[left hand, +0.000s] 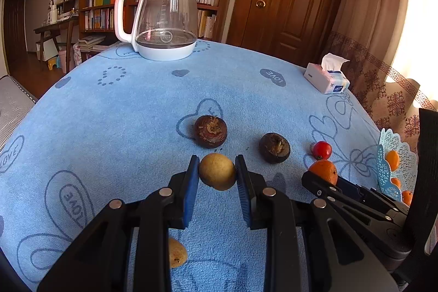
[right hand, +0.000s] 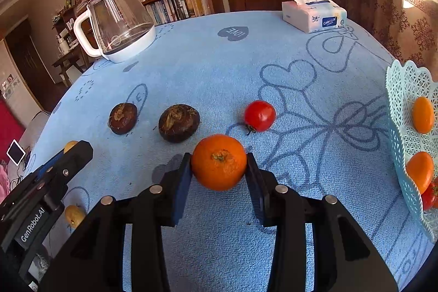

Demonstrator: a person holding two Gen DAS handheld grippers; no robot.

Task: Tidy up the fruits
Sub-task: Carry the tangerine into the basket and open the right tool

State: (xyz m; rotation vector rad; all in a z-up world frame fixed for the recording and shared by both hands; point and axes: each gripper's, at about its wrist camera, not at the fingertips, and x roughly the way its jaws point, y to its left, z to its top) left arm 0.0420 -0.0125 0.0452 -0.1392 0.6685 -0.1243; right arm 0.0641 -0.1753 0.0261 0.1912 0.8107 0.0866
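The left hand-held gripper (left hand: 217,175) pinches a yellow fruit (left hand: 217,175) above the tabletop (left hand: 137,114). The right hand-held gripper (right hand: 219,162) clamps an orange (right hand: 219,162); a red tomato (right hand: 259,115) sits at its one o'clock.

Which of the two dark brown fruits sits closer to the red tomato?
The brown fruit just left of the tomato, directly beyond the right gripper. The other brown fruit lies farther left, toward the kettle.

Both grippers clamped, side by side above the table.
The left gripper (left hand: 217,175) pinches a yellow fruit (left hand: 217,175) between its blue pads (left hand: 191,182), fingers pointing forward. Just to its right, the right gripper (right hand: 218,164) grips an orange (right hand: 219,162) the same way, fingers level and angled slightly inward.
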